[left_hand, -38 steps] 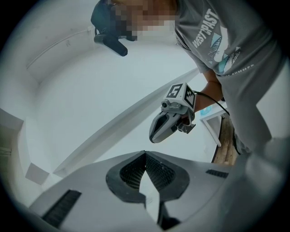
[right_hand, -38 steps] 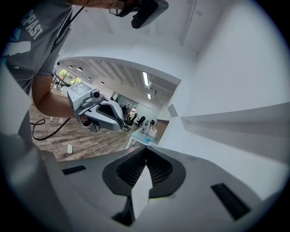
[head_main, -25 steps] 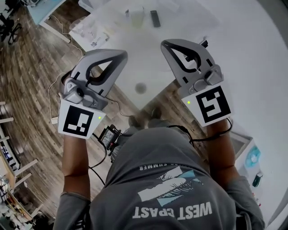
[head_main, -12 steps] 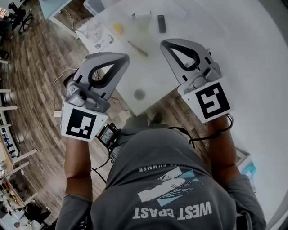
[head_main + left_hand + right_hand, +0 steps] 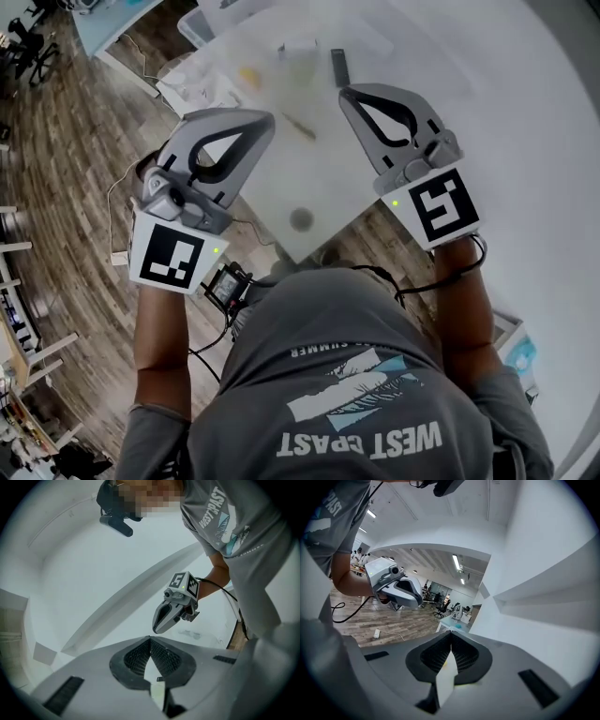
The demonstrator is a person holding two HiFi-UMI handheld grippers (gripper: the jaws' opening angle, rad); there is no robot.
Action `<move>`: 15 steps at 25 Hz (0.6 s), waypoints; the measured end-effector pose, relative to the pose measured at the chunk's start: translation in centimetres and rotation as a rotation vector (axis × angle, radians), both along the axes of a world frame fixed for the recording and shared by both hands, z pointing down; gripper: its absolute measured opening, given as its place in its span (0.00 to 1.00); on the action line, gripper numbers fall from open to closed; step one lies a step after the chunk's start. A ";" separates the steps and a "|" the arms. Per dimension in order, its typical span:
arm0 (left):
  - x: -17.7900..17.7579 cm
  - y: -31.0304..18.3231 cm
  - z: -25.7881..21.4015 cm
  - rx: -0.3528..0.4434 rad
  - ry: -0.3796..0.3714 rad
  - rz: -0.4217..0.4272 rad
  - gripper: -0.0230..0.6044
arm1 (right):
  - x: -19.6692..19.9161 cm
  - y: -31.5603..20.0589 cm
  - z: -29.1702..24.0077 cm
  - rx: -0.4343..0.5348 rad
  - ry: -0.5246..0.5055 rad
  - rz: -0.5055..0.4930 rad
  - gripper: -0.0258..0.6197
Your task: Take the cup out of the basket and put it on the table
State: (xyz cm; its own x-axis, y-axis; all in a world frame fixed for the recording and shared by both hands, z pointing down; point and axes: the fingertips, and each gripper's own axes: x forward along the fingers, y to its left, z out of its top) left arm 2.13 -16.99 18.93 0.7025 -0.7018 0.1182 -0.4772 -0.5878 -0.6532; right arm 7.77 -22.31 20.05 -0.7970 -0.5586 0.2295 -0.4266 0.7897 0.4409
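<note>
Against the picture from half a second before, the white table (image 5: 525, 141) and the things on it are seen lower in the head view, while both grippers are kept almost where they were. The grey left gripper (image 5: 266, 121) and the grey right gripper (image 5: 345, 92) are held closed, tips met, with nothing between them. A pale translucent cup-like thing (image 5: 298, 53) is seen near the table's far edge, well beyond both tips and near a dark flat bar (image 5: 339, 66). It is too blurred for more to be told.
</note>
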 end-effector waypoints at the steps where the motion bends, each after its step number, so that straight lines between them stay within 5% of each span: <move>1: -0.4 -0.3 -0.1 0.006 0.004 0.011 0.05 | -0.3 -0.4 0.1 0.001 0.008 0.012 0.06; 15: -2.9 -4.5 1.2 -0.047 0.042 0.027 0.05 | -2.8 -9.8 1.6 -0.041 0.116 0.065 0.07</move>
State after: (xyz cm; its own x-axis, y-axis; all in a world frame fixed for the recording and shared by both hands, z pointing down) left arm -0.78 -21.49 20.15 0.7263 -0.6767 0.1205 -0.4871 -0.6304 -0.6044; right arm 4.99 -32.10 21.61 -0.7263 -0.5961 0.3421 -0.4251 0.7808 0.4579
